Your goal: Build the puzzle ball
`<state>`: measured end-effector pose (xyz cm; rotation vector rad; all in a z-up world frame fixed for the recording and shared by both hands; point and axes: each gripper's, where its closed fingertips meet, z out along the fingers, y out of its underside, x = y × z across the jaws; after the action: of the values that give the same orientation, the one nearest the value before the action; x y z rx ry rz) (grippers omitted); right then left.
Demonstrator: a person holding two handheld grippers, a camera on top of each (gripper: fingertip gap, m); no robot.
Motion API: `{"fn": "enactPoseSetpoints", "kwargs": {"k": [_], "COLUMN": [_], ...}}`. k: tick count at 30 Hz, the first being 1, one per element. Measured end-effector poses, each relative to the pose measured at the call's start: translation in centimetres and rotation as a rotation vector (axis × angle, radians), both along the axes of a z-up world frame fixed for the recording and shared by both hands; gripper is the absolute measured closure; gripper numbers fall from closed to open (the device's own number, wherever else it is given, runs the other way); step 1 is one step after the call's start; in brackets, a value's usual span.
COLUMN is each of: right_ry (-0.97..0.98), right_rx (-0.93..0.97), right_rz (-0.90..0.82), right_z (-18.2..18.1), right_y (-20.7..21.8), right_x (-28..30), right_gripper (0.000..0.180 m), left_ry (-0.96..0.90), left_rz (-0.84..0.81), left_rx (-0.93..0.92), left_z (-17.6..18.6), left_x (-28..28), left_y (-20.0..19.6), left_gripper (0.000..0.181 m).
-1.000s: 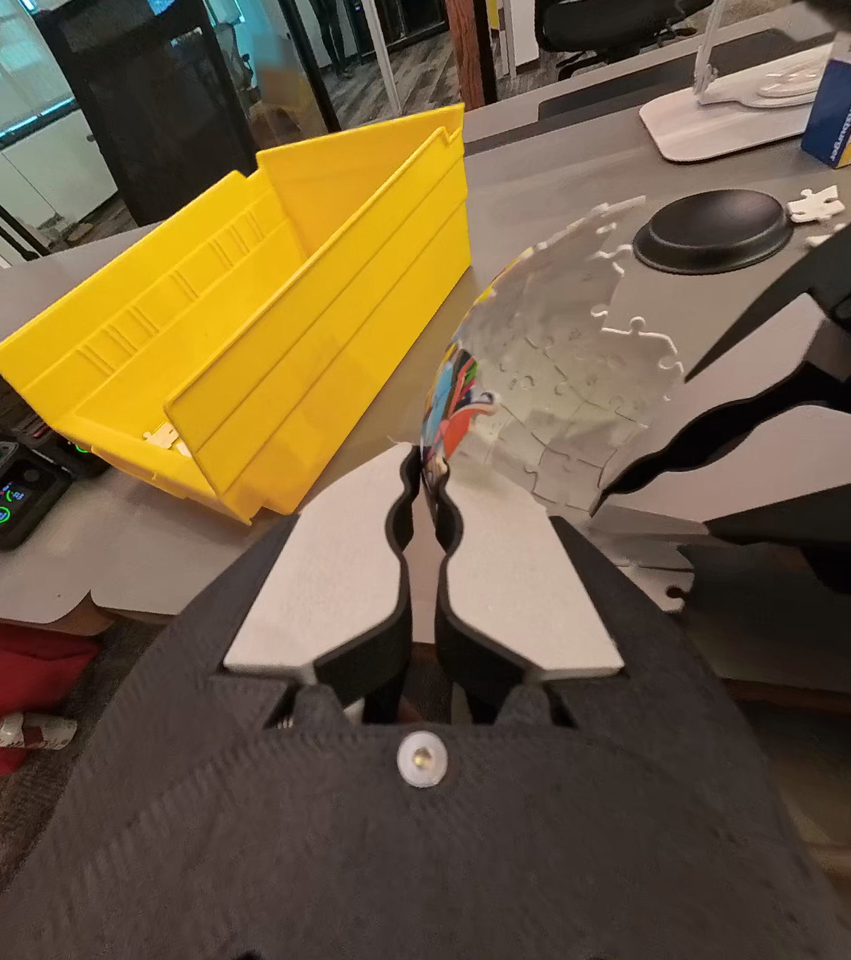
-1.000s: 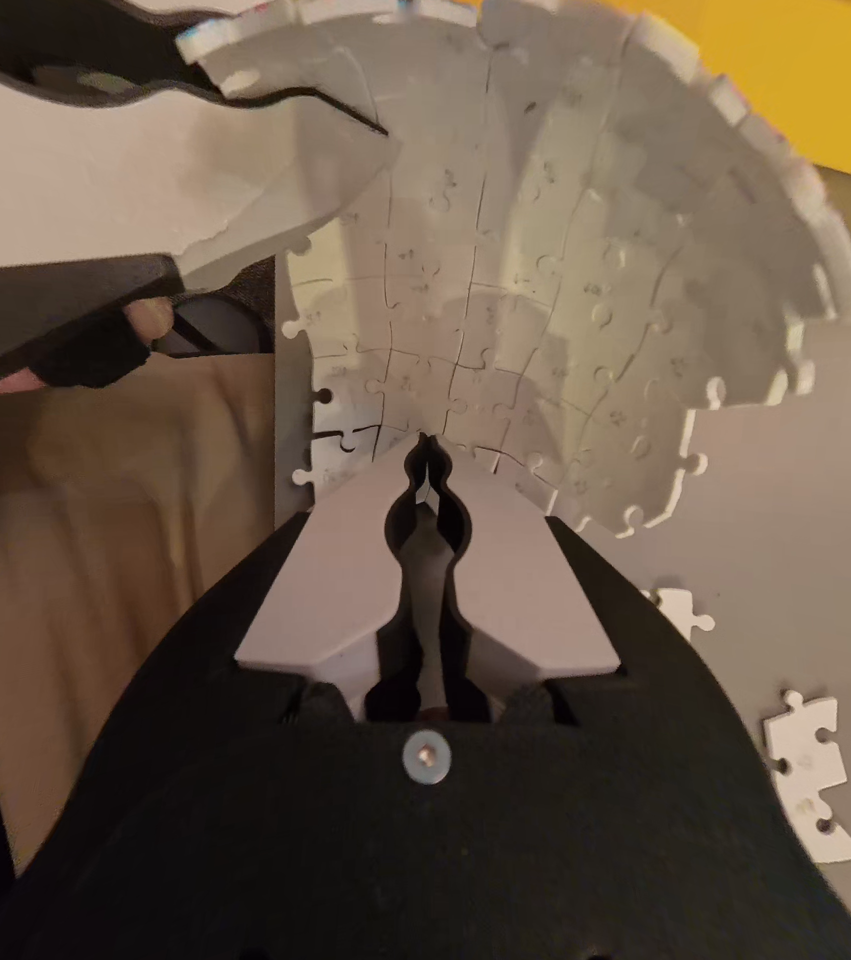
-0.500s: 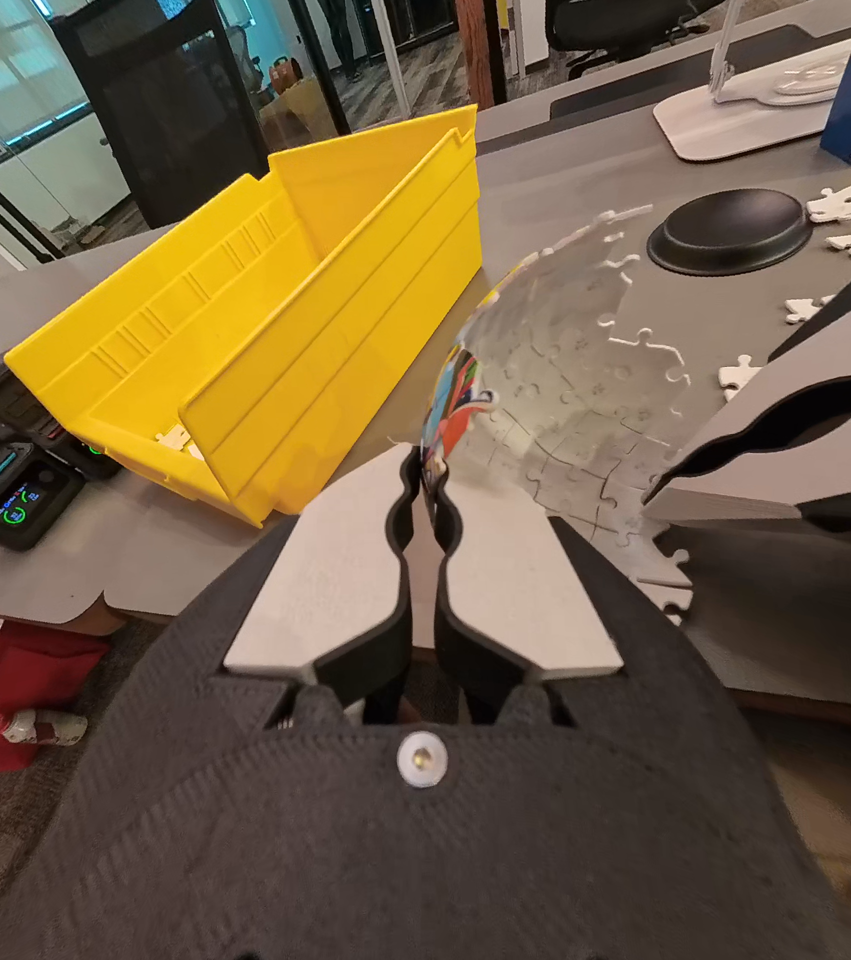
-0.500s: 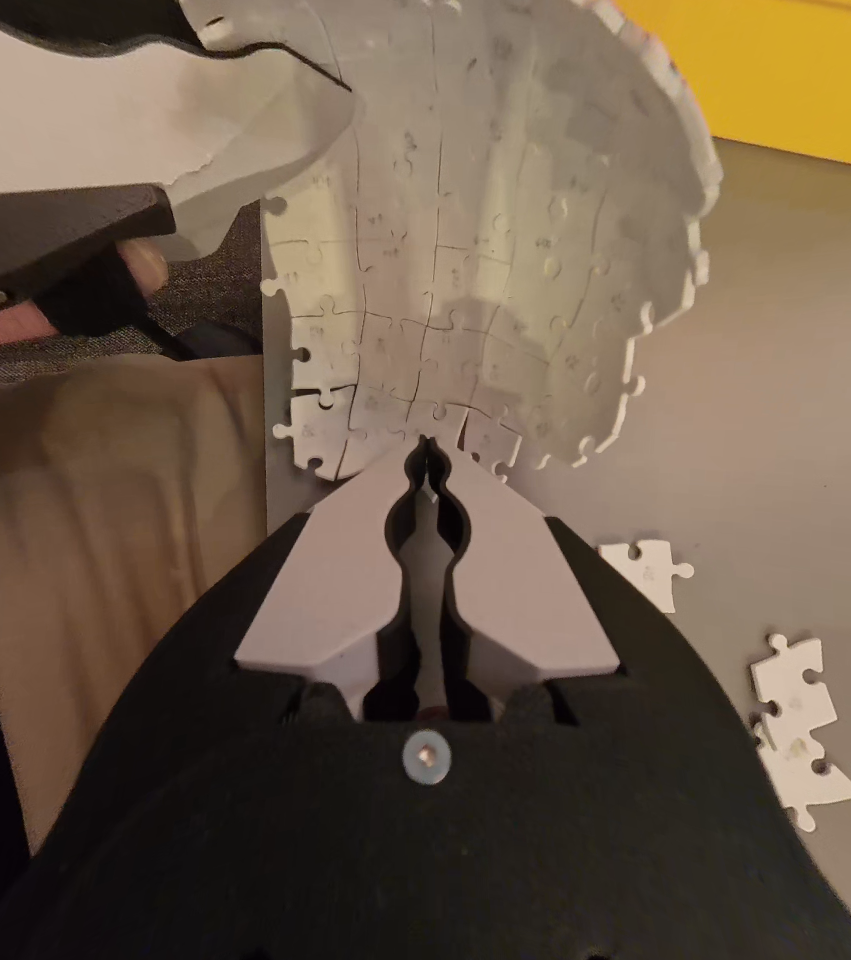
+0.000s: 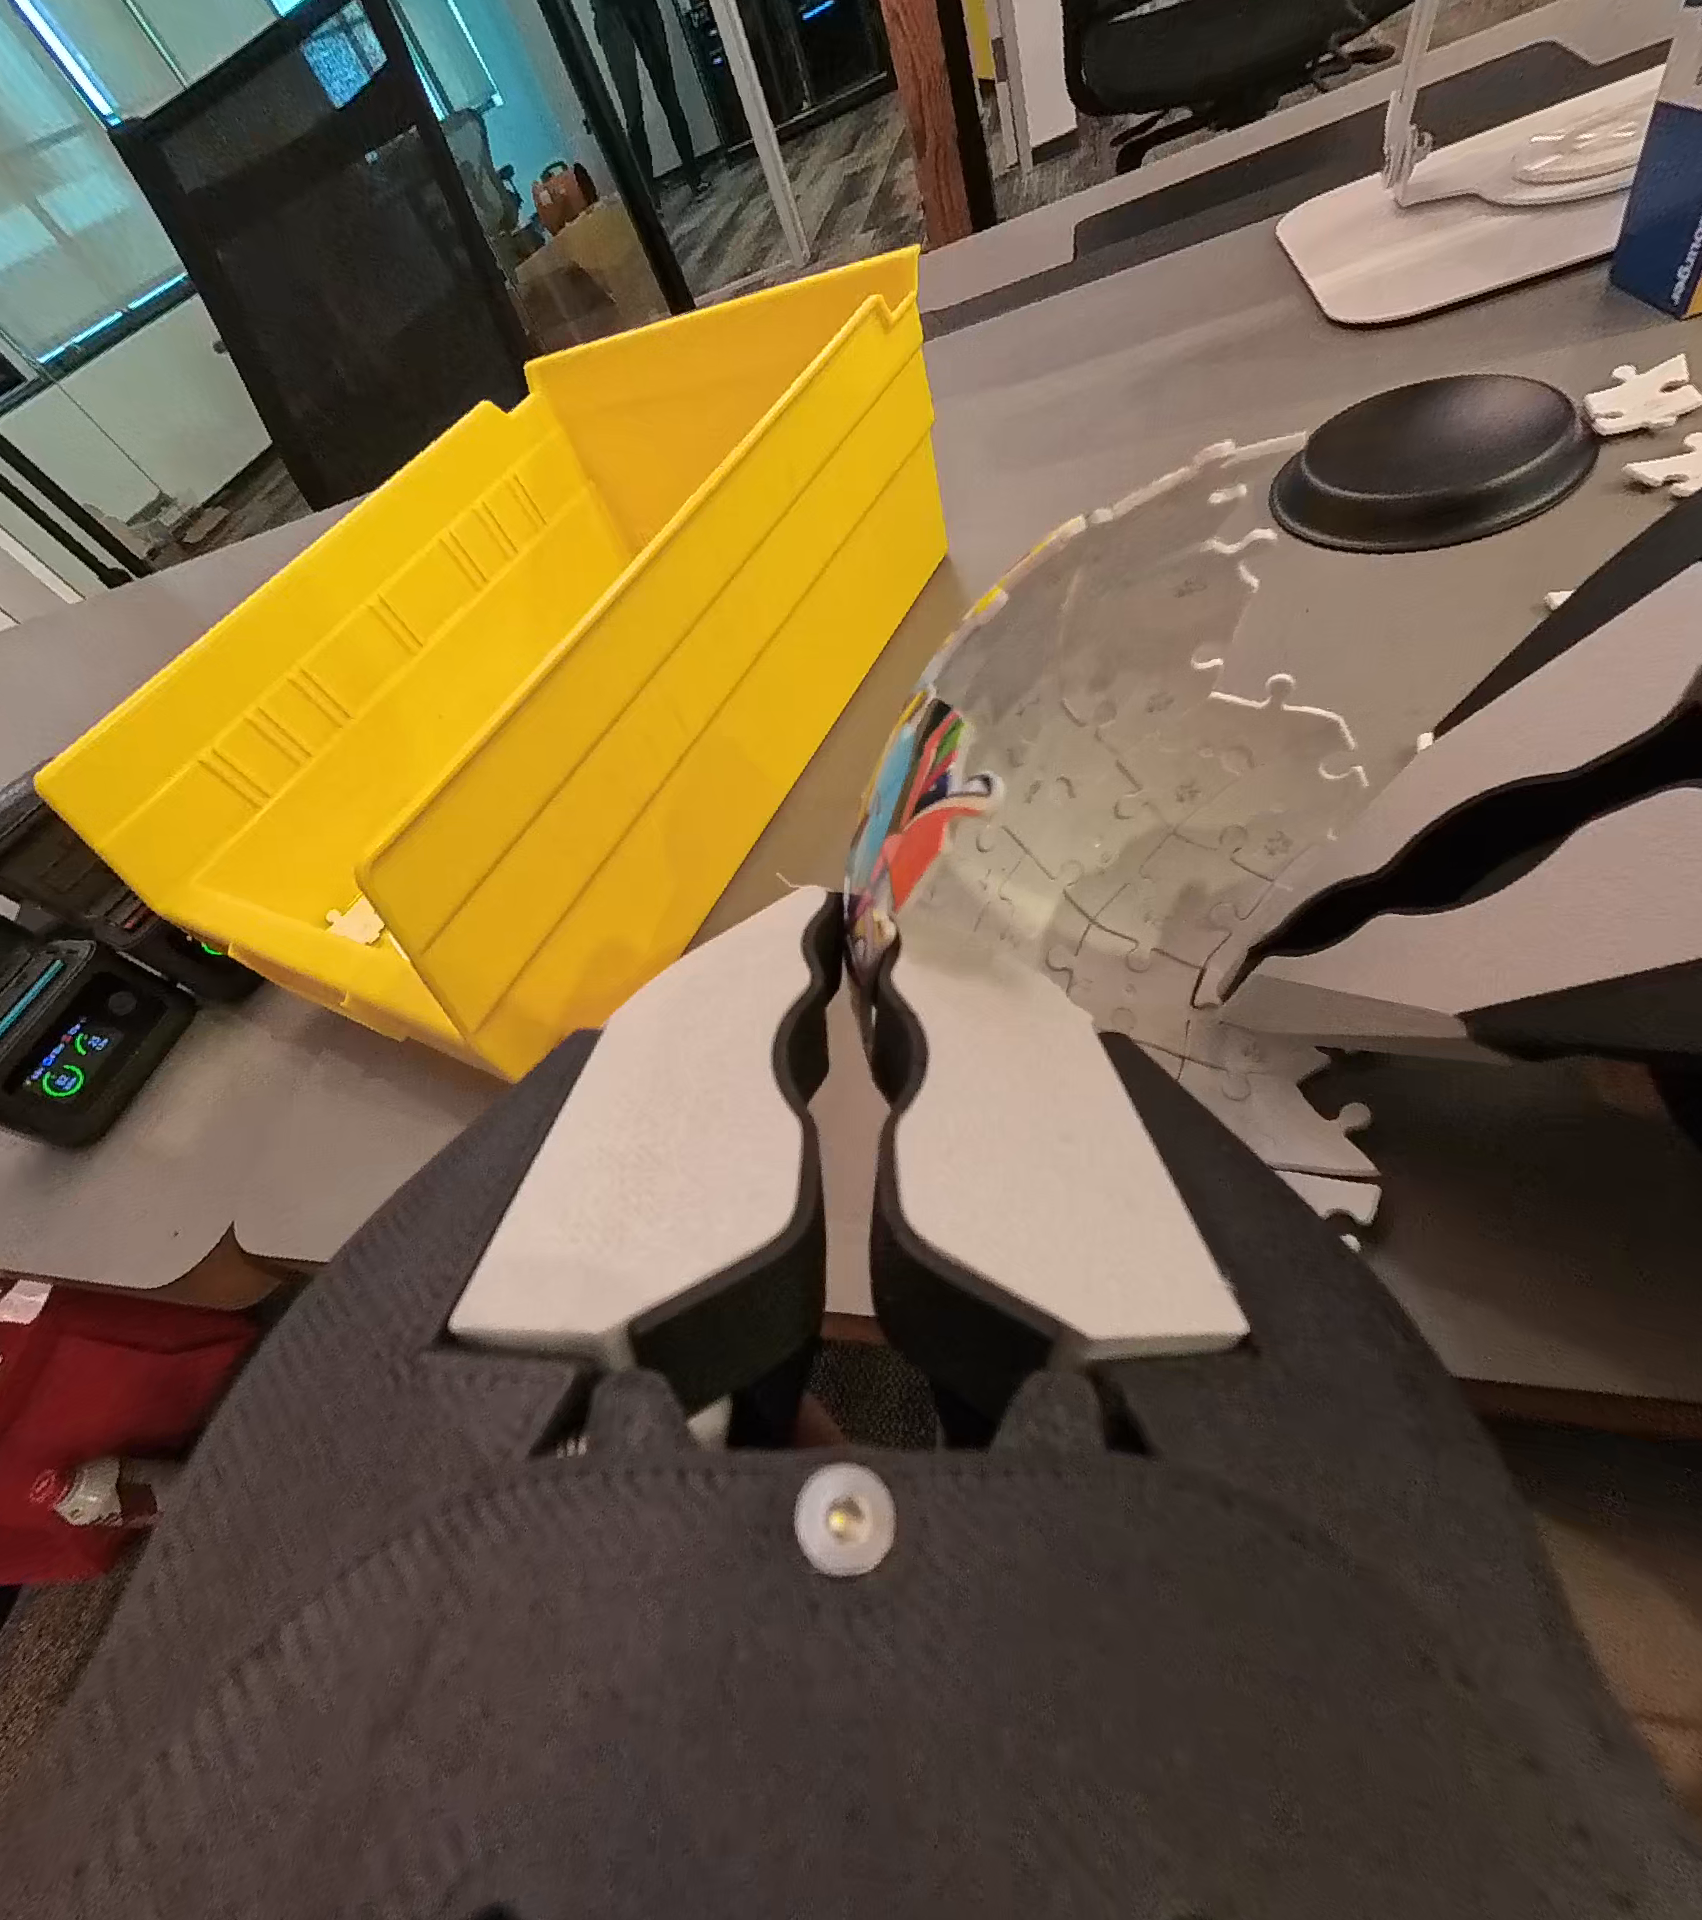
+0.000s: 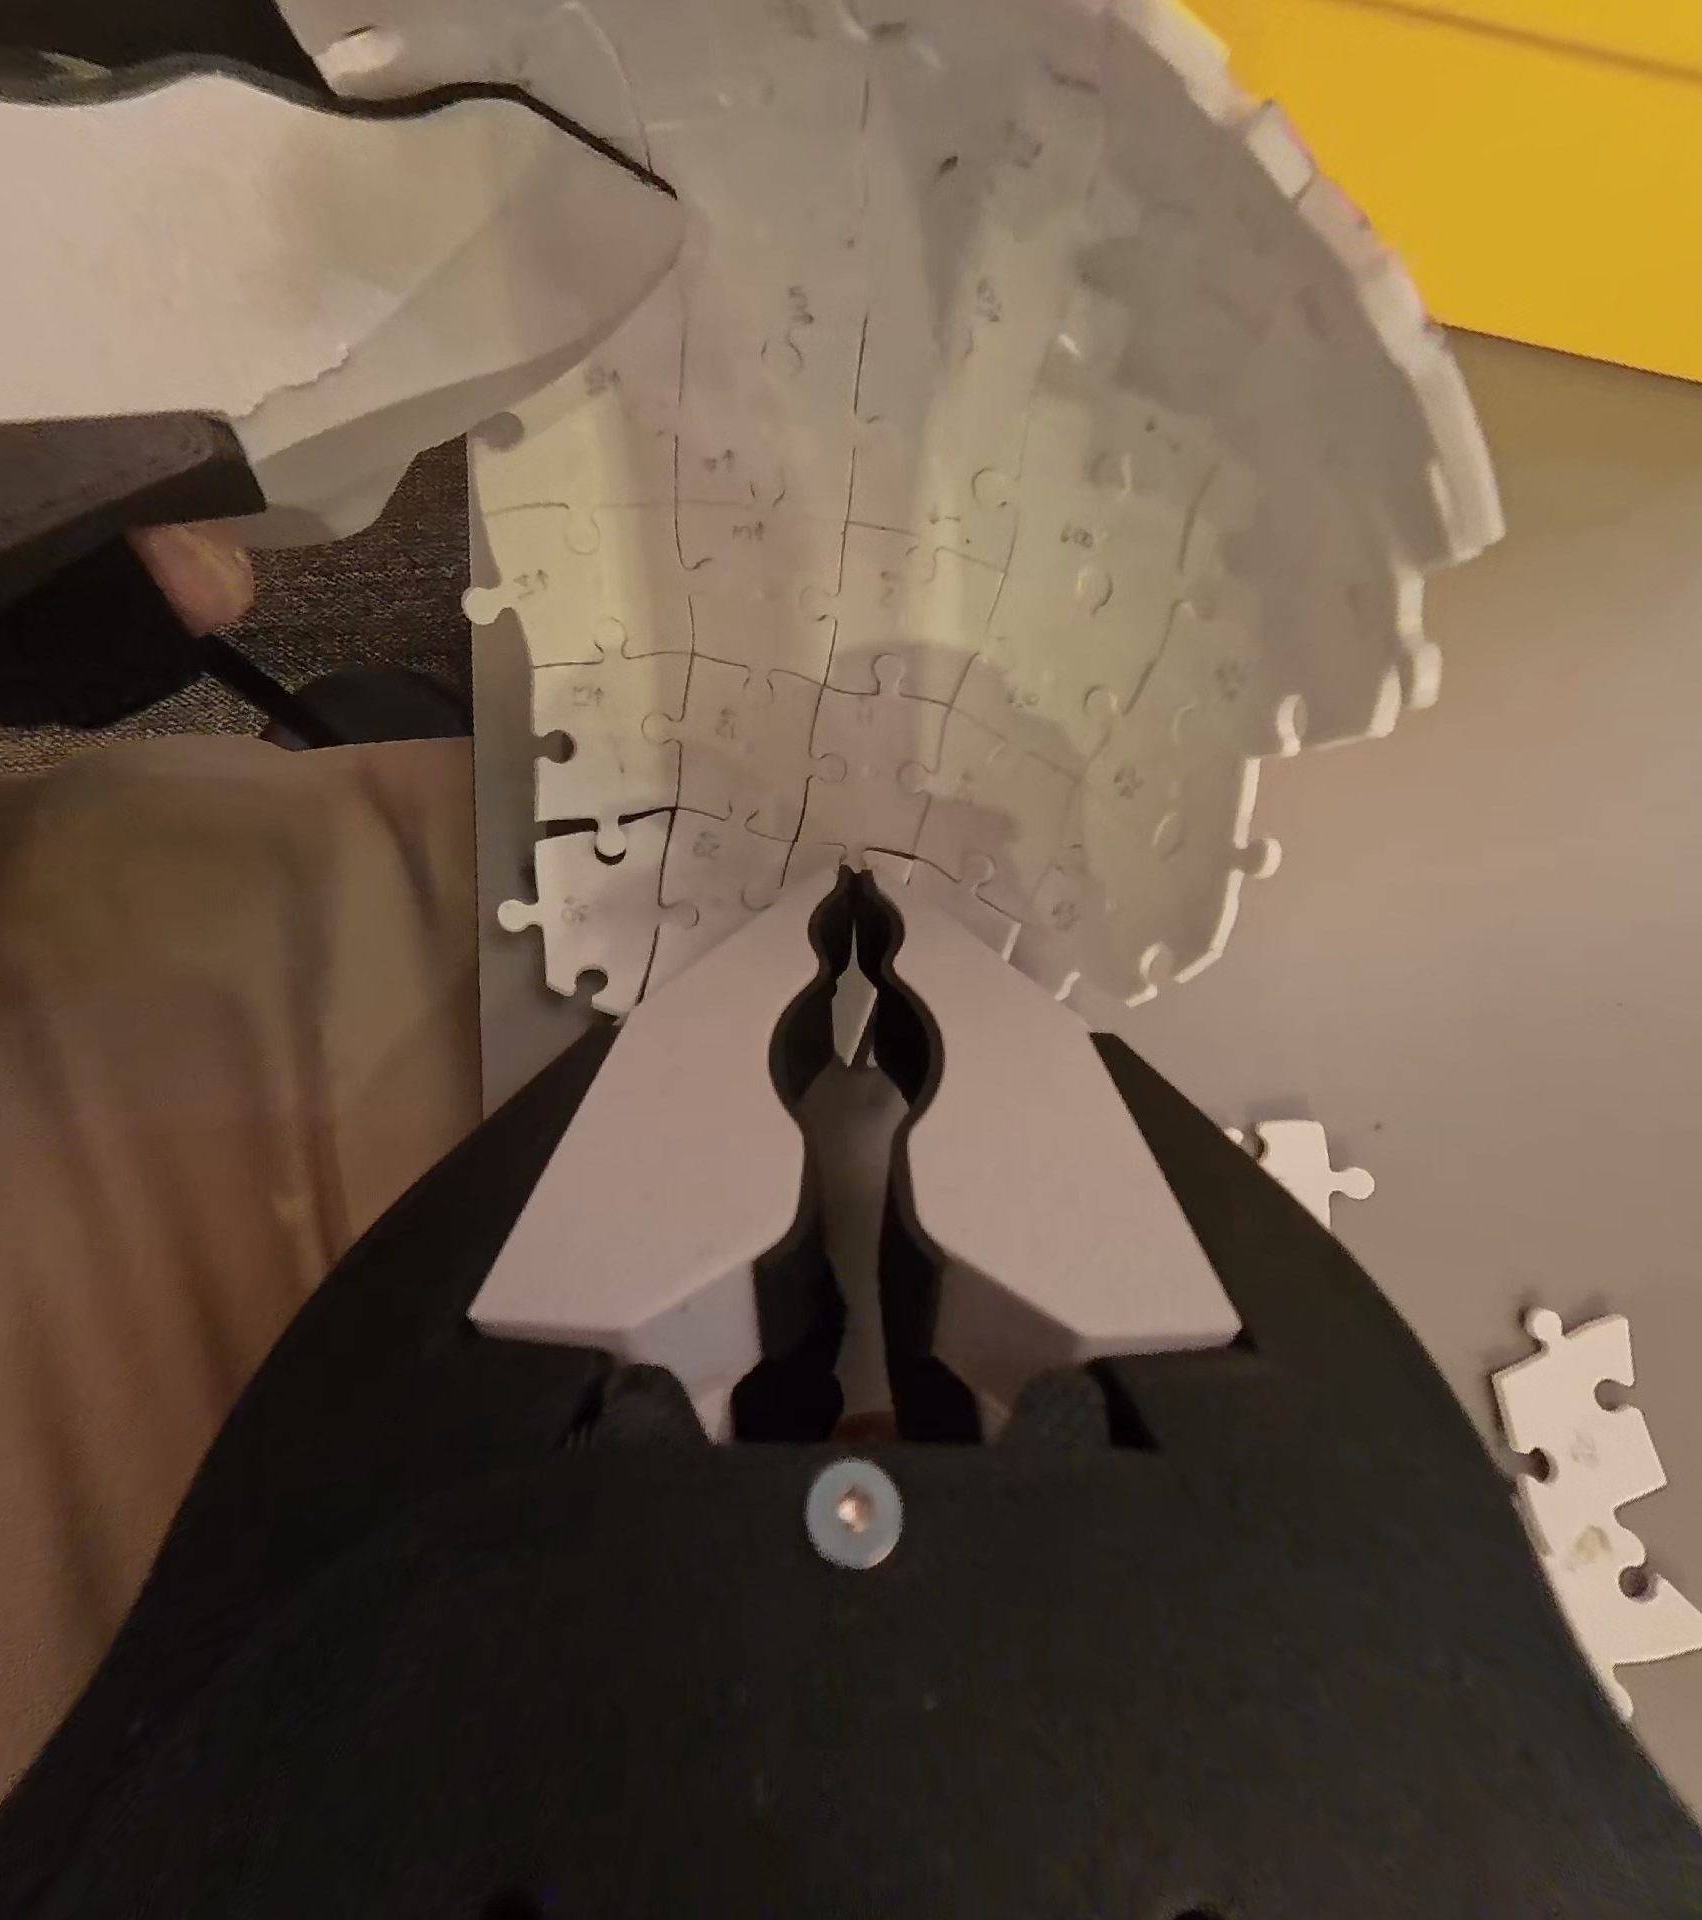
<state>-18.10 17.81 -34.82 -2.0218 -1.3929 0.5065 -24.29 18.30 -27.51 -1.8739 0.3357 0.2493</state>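
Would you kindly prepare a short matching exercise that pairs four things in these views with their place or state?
Things:
1. curved half-built puzzle shell
2. yellow plastic bin
3. black round dome stand
4. loose white puzzle pieces

Places or states:
A. lying flat on the grey table
B. clamped at its edge by the left gripper and the right gripper
C. left of the shell in the left wrist view
D. beyond the shell, bare on top

Pairs: 1-B, 2-C, 3-D, 4-A

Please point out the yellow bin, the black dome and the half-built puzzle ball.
yellow bin [image 5: 681, 665], left wrist view, on its long side wall.
black dome [image 5: 1439, 457], left wrist view, on its top.
half-built puzzle ball [image 6: 930, 540], right wrist view, on its white inside.
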Motion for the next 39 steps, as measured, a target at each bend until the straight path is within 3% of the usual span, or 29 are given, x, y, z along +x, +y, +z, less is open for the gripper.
{"fn": "enactPoseSetpoints", "kwargs": {"k": [12, 19, 30, 39], "right_ry": [-0.06, -0.012, -0.065, -0.115], "right_rx": [0.027, -0.066, -0.006, -0.117], "right_rz": [0.088, 0.052, 0.054, 0.055], "right_z": [-0.13, -0.07, -0.18, -0.29], "right_y": [-0.45, -0.37, 0.18, 0.2], "right_x": [-0.3, -0.35, -0.72, -0.77], "right_gripper": [0.18, 0.18, 0.18, 0.18], "left_ry": [-0.006, -0.002, 0.0, -0.001], "left_rz": [-0.005, -0.005, -0.005, -0.003], "left_rx": [-0.003, -0.001, 0.005, 0.004], "left_z": [0.09, 0.16, 0.25, 0.3], "left_x": [0.16, 0.17, 0.11, 0.06], "left_y": [0.06, 0.07, 0.16, 0.18], "left_gripper": [0.178, 0.178, 0.178, 0.177]}}
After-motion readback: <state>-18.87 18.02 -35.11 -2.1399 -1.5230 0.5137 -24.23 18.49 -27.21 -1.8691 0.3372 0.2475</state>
